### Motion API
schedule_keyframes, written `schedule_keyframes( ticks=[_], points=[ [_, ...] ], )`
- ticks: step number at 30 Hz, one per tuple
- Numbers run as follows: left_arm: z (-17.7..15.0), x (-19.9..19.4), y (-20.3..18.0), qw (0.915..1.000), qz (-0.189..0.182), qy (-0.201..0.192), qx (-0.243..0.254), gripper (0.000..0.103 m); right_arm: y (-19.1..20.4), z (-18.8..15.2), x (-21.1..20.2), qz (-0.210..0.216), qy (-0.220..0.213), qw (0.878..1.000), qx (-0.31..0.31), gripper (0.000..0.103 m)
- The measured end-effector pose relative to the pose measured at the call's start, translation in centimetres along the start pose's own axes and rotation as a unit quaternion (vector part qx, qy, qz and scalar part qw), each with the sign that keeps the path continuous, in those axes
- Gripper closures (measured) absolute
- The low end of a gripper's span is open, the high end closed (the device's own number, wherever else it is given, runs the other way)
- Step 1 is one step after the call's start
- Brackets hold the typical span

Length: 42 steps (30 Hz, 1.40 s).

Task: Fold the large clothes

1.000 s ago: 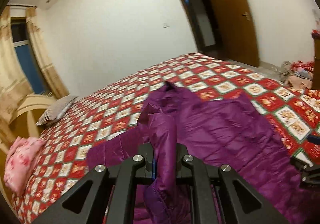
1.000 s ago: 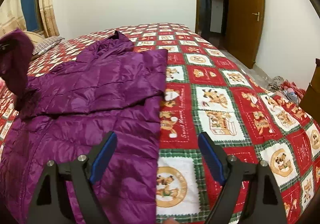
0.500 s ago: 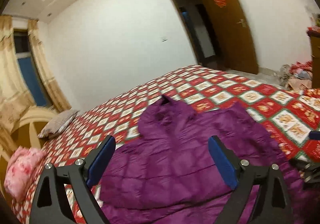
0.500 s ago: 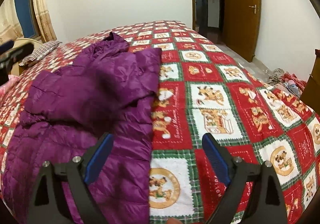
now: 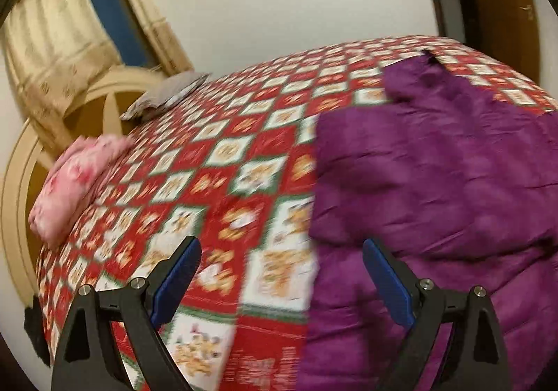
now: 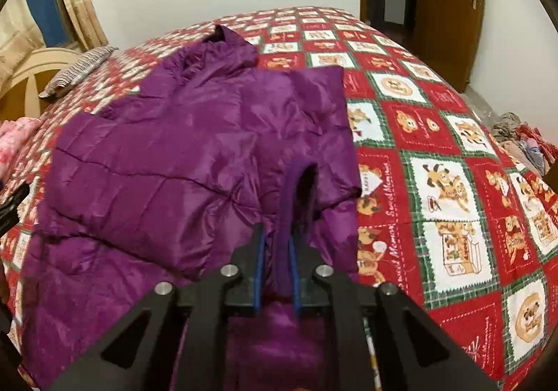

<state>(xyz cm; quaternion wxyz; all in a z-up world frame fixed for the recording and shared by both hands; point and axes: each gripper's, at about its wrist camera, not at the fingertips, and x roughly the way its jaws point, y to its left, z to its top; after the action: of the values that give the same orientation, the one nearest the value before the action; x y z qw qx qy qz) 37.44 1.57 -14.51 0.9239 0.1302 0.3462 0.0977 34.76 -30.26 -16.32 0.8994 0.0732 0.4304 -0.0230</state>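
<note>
**Cuff pinched right, left jaws off the jacket's edge**

Jacket (image 6: 195,161) lies flat on the bed (image 6: 453,202), long axis running from the lower centre of the right wrist view up to the hood (image 6: 226,49) at upper centre. 1 sleeve (image 5: 436,175) is already folded across the body; in the right wrist view it shows as the broad band crossing mid-left.

Right gripper (image 6: 277,272): jaws closing, pads pressed on a ribbed cuff (image 6: 296,189) that rises straight ahead of them at lower centre. Cloth plainly sits between the pads. This sleeve lies along the jacket's right edge, beside the bare quilt squares at right of frame.

Left gripper (image 5: 279,279): jaws spread wide, nothing between them. In the left wrist view, which is motion-blurred, they straddle the jacket's left edge: the left finger (image 5: 178,279) is over bare bed, the right finger (image 5: 387,283) over purple cloth. Jacket fills the right half of that frame; a pink bundle (image 5: 73,189) sits well apart at mid-left.

Judgement: right hand is the one placed for the next fold. The cuff has to travel toward the left of the right wrist view, across the jacket's long axis, to land on the sleeve already folded. Left gripper is free and near the opposite edge, able to steady it. Risk: slippery shell may drag the body along with the sleeve.
</note>
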Motion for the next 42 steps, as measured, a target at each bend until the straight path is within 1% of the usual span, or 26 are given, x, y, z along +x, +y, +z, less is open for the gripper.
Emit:
schedule_keyframes(
  ticks=[2,4,6,7,8,9,10,11,12,14,16,17,18,19,20,22,23,25,27,29,35,42],
  points=[
    [0.0,1.1,1.1,0.9999,0.004,0.009,-0.010,0.009,-0.4,-0.1,-0.1,-0.021,0.001,1.000,-0.003,0.088],
    [0.4,2.0,2.3,0.9996,0.004,0.017,-0.022,0.009,-0.7,0.0,0.0,-0.025,0.007,1.000,-0.002,0.088],
    [1.0,2.4,2.9,0.9994,0.002,0.017,-0.031,0.009,-0.9,0.0,-0.2,-0.032,0.007,0.999,-0.001,0.086],
    [1.6,2.3,3.0,0.9993,-0.002,0.011,-0.036,0.009,-1.0,0.1,-0.4,-0.038,0.006,0.999,0.003,0.077],
    [2.1,2.1,3.0,0.9993,-0.005,0.005,-0.037,0.009,-1.2,0.2,-0.8,-0.042,0.004,0.999,0.007,0.058],
    [2.7,2.0,2.9,0.9993,-0.008,-0.001,-0.037,0.009,-1.4,0.3,-1.5,-0.044,-0.003,0.999,0.016,0.051],
    [3.7,1.8,2.5,0.9992,-0.012,-0.008,-0.037,0.009,-1.6,0.5,-2.2,-0.052,-0.015,0.998,0.025,0.047],
    [4.3,1.9,2.2,0.9990,-0.015,-0.012,-0.039,0.009,-1.7,0.8,-3.3,-0.067,-0.030,0.997,0.032,0.047],
    [5.0,2.0,1.9,0.9988,-0.018,-0.016,-0.042,0.009,-1.5,1.1,-4.0,-0.070,-0.042,0.996,0.036,0.047],
    [6.7,2.5,0.7,0.9980,-0.023,-0.020,-0.056,0.009,-0.9,2.1,-5.0,-0.068,-0.067,0.995,0.040,0.047],
    [8.0,3.7,-0.8,0.9970,-0.028,-0.012,-0.071,0.009,0.5,3.3,-4.8,-0.058,-0.080,0.995,0.029,0.048],
    [8.5,4.4,-1.7,0.9969,-0.030,-0.010,-0.071,0.009,1.4,4.0,-4.1,-0.044,-0.083,0.995,0.022,0.054],
    [8.8,5.1,-2.5,0.9974,-0.025,-0.009,-0.067,0.009,2.0,4.4,-3.2,-0.040,-0.078,0.996,0.021,0.057],
    [9.0,6.3,-3.6,0.9984,-0.006,-0.003,-0.057,0.009,2.4,4.8,-1.8,-0.036,-0.068,0.997,0.022,0.064],
    [8.9,7.5,-4.3,0.9987,0.007,0.008,-0.050,0.009,2.5,5.0,-0.6,-0.030,-0.059,0.997,0.027,0.069],
    [8.4,9.9,-5.0,0.9982,0.014,0.036,-0.046,0.009,2.6,5.0,1.8,-0.036,-0.046,0.998,0.034,0.074],
    [8.0,10.9,-5.1,0.9977,0.016,0.048,-0.046,0.009,2.4,4.9,3.1,-0.037,-0.041,0.998,0.036,0.075],
    [7.0,12.6,-5.4,0.9966,0.010,0.068,-0.046,0.009,2.1,4.3,4.2,-0.041,-0.036,0.998,0.038,0.076],
    [6.2,13.0,-5.5,0.9968,0.003,0.064,-0.048,0.009,2.1,3.6,4.9,-0.045,-0.039,0.998,0.031,0.078],
    [6.0,13.1,-5.6,0.9970,0.004,0.061,-0.047,0.009,2.2,3.1,5.1,-0.049,-0.044,0.998,0.022,0.078],
    [5.7,13.6,-5.7,0.9966,-0.002,0.063,-0.053,0.006,1.8,3.1,5.4,-0.041,-0.050,0.997,0.032,0.079],
    [5.5,13.6,-5.8,0.9970,0.001,0.057,-0.052,0.006,2.1,2.9,5.6,-0.049,-0.055,0.997,0.026,0.079]
  ],
)
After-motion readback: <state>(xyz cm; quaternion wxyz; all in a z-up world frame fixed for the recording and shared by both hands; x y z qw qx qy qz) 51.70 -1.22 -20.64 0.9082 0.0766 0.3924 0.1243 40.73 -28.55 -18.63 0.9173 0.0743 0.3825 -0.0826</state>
